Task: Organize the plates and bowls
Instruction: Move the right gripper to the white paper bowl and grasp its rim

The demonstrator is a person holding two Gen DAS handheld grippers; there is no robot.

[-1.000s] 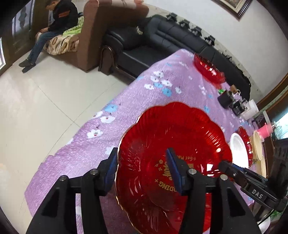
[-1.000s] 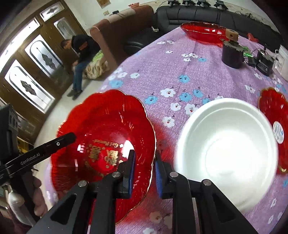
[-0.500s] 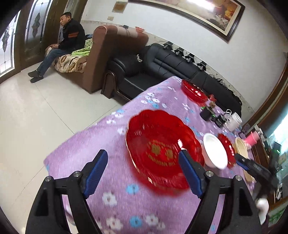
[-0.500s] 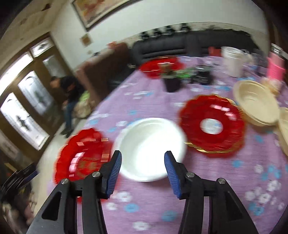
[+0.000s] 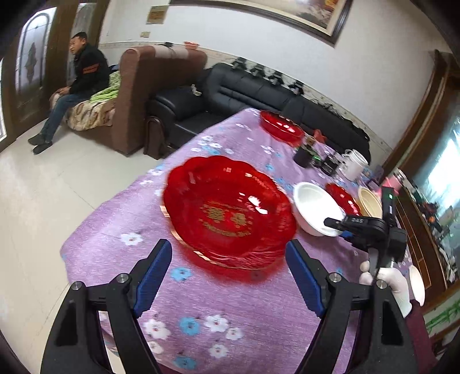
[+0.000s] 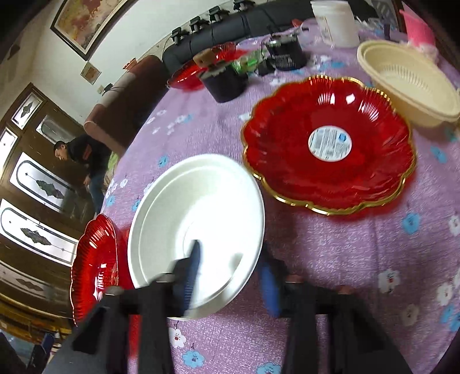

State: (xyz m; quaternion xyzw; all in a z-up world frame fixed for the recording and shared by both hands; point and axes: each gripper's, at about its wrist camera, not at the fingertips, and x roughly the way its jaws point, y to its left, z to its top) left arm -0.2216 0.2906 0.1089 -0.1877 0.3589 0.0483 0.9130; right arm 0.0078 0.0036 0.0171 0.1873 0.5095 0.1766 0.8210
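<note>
A large red scalloped plate (image 5: 230, 213) with gold lettering lies on the purple flowered tablecloth (image 5: 201, 310). My left gripper (image 5: 228, 276) is open and empty, just short of its near rim. A white bowl (image 6: 198, 227) stands to its right. My right gripper (image 6: 230, 276) is open, blurred, with one finger inside the bowl and the other outside its rim. The right gripper also shows in the left wrist view (image 5: 333, 223) at the bowl (image 5: 316, 210). A second red plate (image 6: 327, 143) with a round label lies beyond the bowl.
A cream colander bowl (image 6: 408, 77) stands at the far right. A black pot (image 6: 224, 77), a dark jar (image 6: 284, 54), a white bucket (image 6: 336, 23) and another red dish (image 5: 280, 126) stand further back. The table edge drops to the floor at left, where a man (image 5: 77, 86) sits on a sofa.
Both grippers let go of the large red plate, which now lies on the table. My left gripper drew back and opened wide. My right gripper moved right and down to the white bowl's rim.
</note>
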